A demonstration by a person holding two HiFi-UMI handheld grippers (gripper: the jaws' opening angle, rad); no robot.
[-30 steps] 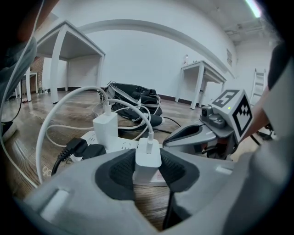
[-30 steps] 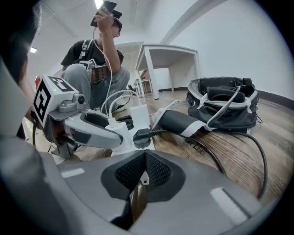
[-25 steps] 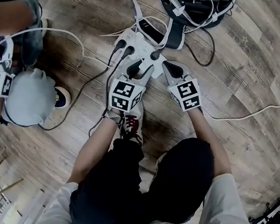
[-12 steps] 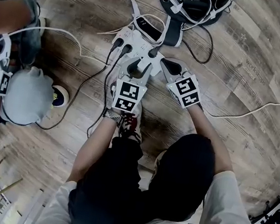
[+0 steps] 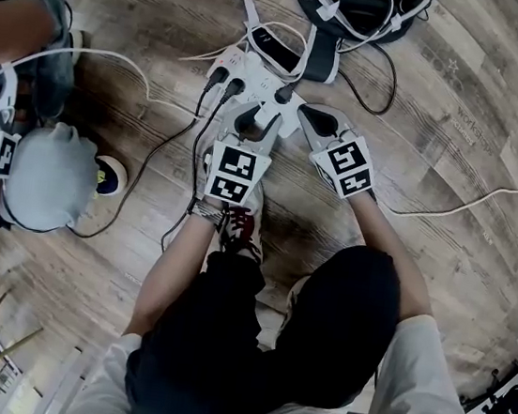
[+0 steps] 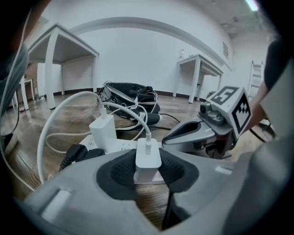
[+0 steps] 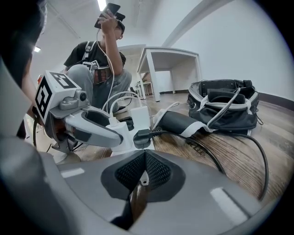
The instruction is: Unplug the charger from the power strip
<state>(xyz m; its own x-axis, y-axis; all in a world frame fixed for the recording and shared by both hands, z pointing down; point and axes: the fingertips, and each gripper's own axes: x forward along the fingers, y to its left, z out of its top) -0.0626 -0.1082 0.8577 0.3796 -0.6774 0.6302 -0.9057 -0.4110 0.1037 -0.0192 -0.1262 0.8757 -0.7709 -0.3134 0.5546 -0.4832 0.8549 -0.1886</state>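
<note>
One white charger (image 6: 148, 156) stands upright in power strip (image 6: 120, 146) on floor (image 5: 452, 179) | left tongs (image 6: 147, 170) have just been closing, pads clamp its sides | long axis vertical, pull likely straight up | right tongs (image 7: 143, 173) closed, empty, beside strip's end | nearer: left

Smooth white plastic charger (image 6: 148, 158), white plastic power strip (image 6: 120, 146), matt grainy wood-plank floor (image 5: 459, 124).
</note>
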